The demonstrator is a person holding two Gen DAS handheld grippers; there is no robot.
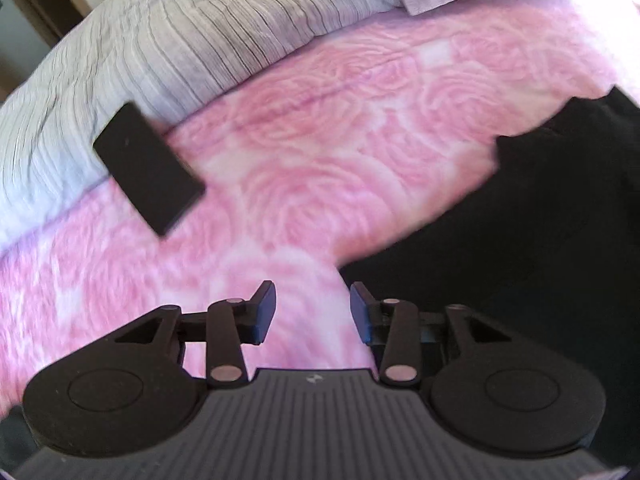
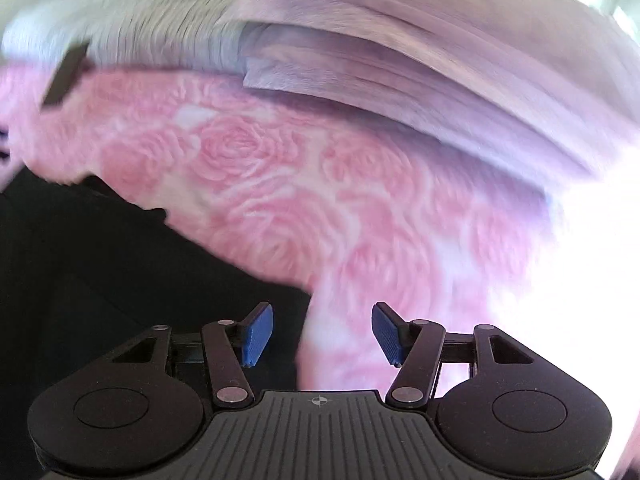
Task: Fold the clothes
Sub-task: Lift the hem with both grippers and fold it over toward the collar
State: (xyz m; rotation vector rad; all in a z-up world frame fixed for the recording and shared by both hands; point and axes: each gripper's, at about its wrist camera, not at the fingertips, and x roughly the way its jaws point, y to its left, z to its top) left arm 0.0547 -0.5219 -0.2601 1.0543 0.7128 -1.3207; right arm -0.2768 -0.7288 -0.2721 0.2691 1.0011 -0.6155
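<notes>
Both tongs are hanging over a bed with a pink rose-print blanket [image 1: 304, 152], pointing steeply down at it. The left tongs [image 1: 313, 312] are released, jaws parted with nothing between the blue pads, just pink blanket showing through the gap. The black garment [image 1: 540, 220] sits from about 3 o'clock down to 5 o'clock in the left wrist view, lying flat on the blanket, and its edge runs in right under the right-hand finger of those tongs. Can't tell if that finger actually touches the cloth.

The right tongs [image 2: 323, 334] are released too, spread a bit wider, nothing gripped. In that view the same black garment fills the 7 to 9 o'clock area, with its edge passing below the left-hand pad [image 2: 258, 334].

Other stuff: a flat black rectangular thing [image 1: 148, 168] lies at about 10 o'clock in the left view, straddling the pink blanket and a grey ribbed cover [image 1: 152, 40]. A mauve pillow [image 2: 400, 72] sits up at 12 to 1 o'clock in the right view. That view is pretty blurry.
</notes>
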